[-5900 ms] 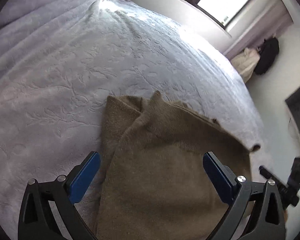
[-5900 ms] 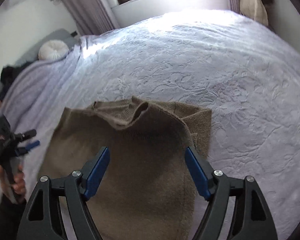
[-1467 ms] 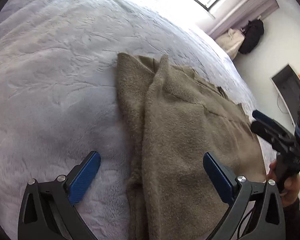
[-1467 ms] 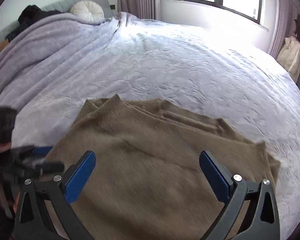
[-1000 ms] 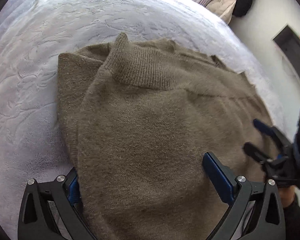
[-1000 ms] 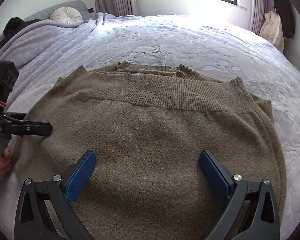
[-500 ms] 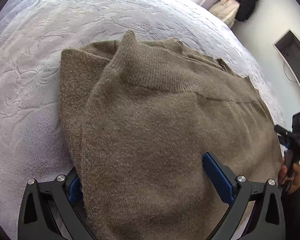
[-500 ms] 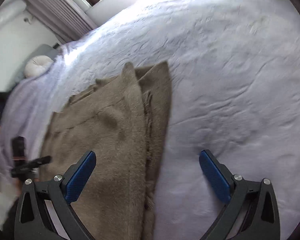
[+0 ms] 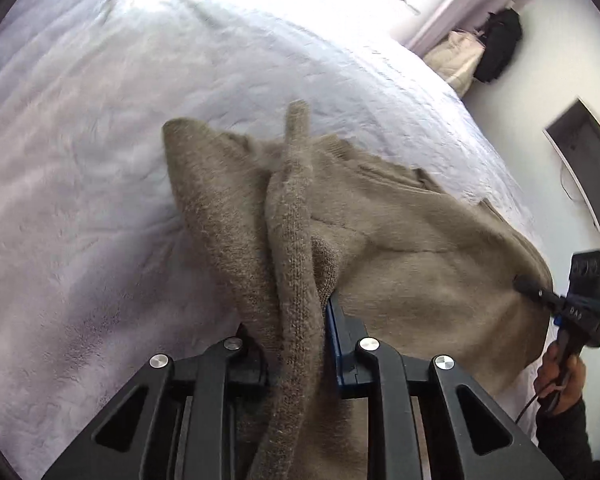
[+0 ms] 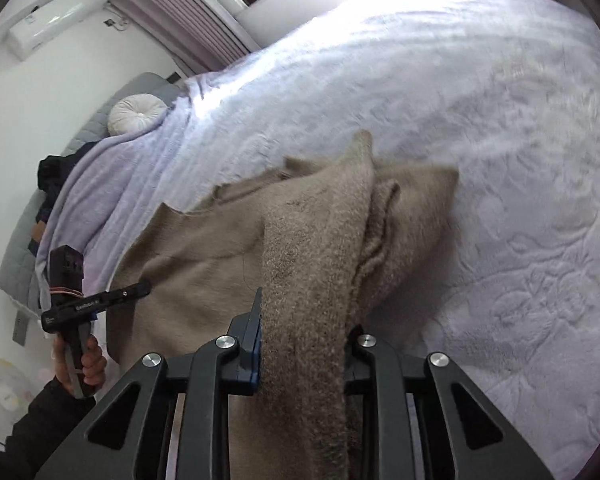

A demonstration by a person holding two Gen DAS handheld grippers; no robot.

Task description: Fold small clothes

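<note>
A tan knit sweater (image 9: 412, 240) lies folded on a lavender bed cover (image 9: 100, 120). My left gripper (image 9: 300, 320) is shut on the sweater's left edge, which bunches up between the jaws. My right gripper (image 10: 304, 320) is shut on the sweater's (image 10: 204, 264) right edge in the same way. Each gripper shows in the other's view: the right gripper (image 9: 528, 286) at the sweater's far side, the left gripper (image 10: 140, 290) at the left. The cloth hides most of the blue pads.
The bed cover (image 10: 500, 160) spreads wide around the sweater. A round white cushion (image 10: 136, 114) sits by the headboard. Dark clothes (image 10: 56, 176) lie at the bed's left. Bags (image 9: 496, 44) stand against the far wall near a wall screen (image 9: 588, 160).
Both grippers were open half a second ago; now each has closed on an edge of the sweater, one at either side, and the cloth is gathered up between the jaws.
</note>
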